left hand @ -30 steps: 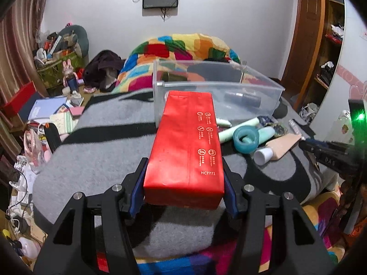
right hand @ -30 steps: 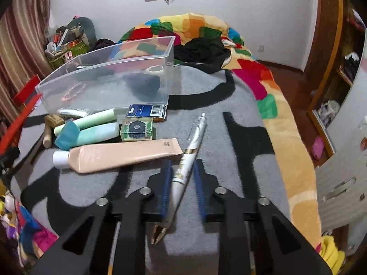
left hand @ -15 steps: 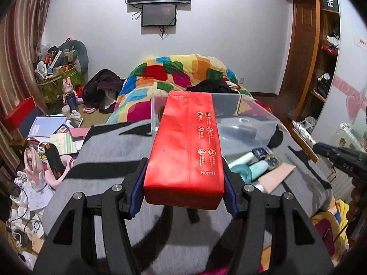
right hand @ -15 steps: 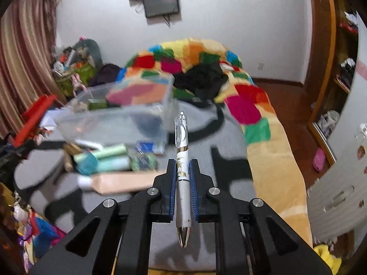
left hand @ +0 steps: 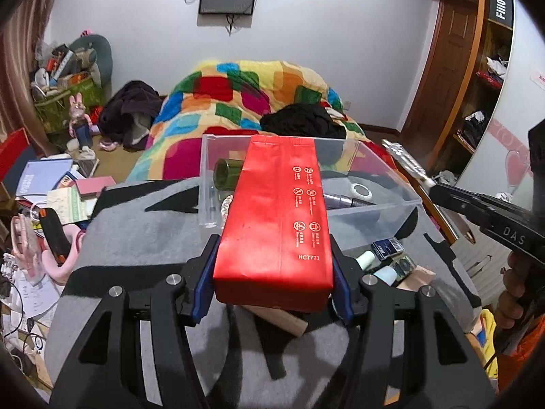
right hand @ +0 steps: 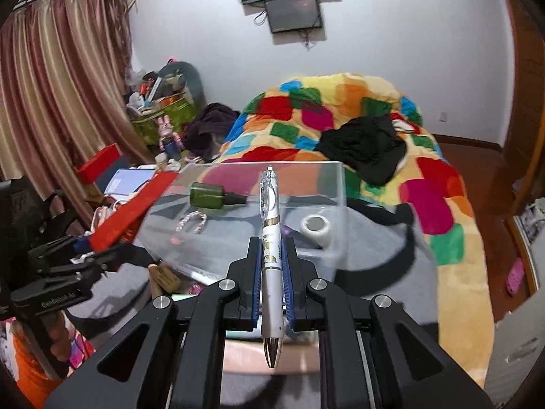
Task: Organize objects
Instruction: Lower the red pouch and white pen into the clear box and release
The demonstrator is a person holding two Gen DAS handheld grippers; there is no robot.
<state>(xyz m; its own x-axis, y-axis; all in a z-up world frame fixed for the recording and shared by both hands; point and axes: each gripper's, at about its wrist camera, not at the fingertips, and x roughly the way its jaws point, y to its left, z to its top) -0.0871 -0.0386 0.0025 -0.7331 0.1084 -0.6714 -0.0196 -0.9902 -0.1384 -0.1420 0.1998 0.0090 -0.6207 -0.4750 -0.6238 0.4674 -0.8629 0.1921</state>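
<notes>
Both loads were mid-carry toward the clear plastic bin [right hand: 337,184] on the bed. The left gripper [left hand: 274,283] clenched a red rectangular packet [left hand: 276,225]; the right gripper [right hand: 271,266] pinched a white pen [right hand: 270,238]. Next, each probably needed lowering inside, then releasing.

"HC7771" on red packet [left hand: 274,218]; "Fiiio" on shelf sign [left hand: 500,9]

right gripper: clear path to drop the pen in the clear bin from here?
Probably yes. The right gripper is shut on the pen just short of the clear bin, whose top is open. The left gripper, holding the red box, stays at the bin's far side.
</notes>
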